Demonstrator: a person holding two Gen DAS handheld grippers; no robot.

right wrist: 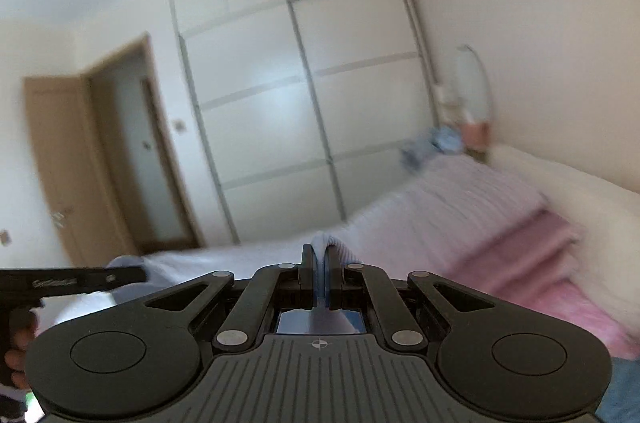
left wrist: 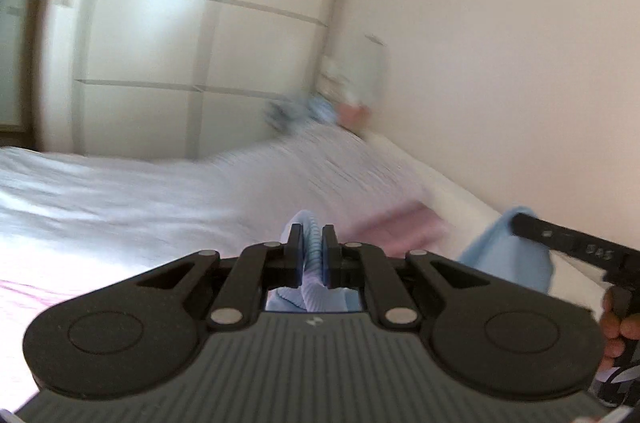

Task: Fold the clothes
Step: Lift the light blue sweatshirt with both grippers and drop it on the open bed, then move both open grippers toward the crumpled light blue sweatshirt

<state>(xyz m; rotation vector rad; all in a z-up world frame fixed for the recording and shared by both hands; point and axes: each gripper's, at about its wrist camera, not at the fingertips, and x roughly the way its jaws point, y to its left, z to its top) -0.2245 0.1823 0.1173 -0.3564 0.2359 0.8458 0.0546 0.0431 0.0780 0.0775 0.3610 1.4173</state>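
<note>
My left gripper [left wrist: 312, 235] is shut on a ribbed edge of a light blue garment [left wrist: 310, 255], held up above the bed. More of the same blue garment [left wrist: 508, 255] hangs at the right, where my right gripper [left wrist: 520, 225] pinches it. In the right wrist view my right gripper [right wrist: 319, 255] is shut on the pale blue fabric [right wrist: 322, 243]. The left gripper [right wrist: 138, 275] shows at the left, also in pale cloth [right wrist: 124, 261]. Both views are blurred by motion.
A bed with a white striped cover [left wrist: 120, 199] lies below. A pink folded blanket [right wrist: 532, 259] lies by the white wall-side padding [left wrist: 460, 199]. A small heap of clothes [right wrist: 436, 143] sits at the bed's far end. A white wardrobe [right wrist: 288, 103] and a wooden door [right wrist: 60, 163] stand beyond.
</note>
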